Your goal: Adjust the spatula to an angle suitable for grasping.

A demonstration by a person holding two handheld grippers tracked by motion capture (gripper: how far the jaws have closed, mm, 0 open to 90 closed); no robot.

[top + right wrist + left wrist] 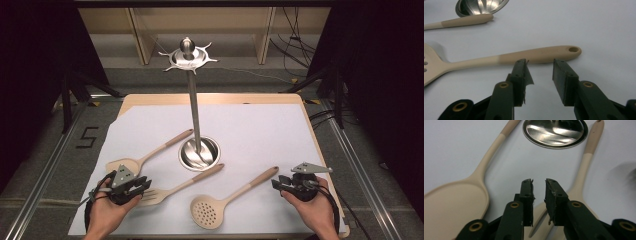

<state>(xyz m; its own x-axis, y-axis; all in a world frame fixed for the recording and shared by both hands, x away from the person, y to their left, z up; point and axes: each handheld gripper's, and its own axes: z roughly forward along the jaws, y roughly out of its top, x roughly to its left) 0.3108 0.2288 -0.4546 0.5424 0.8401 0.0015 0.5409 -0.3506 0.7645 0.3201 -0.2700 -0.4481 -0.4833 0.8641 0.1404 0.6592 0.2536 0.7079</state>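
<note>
Beige slotted turner (152, 196) lies half hidden under the left gripper (539, 185), whose narrowly parted jaws seem empty. Right gripper (539, 65) gapes empty beside the skimmer (539, 54) handle.

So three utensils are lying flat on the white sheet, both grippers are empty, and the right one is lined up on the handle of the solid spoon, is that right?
Not quite. The right gripper is lined up on the handle of the perforated skimmer, not the solid spoon, which lies by the left gripper. The high view shows this. The rest holds: three utensils flat on the white sheet, both grippers empty.
</note>
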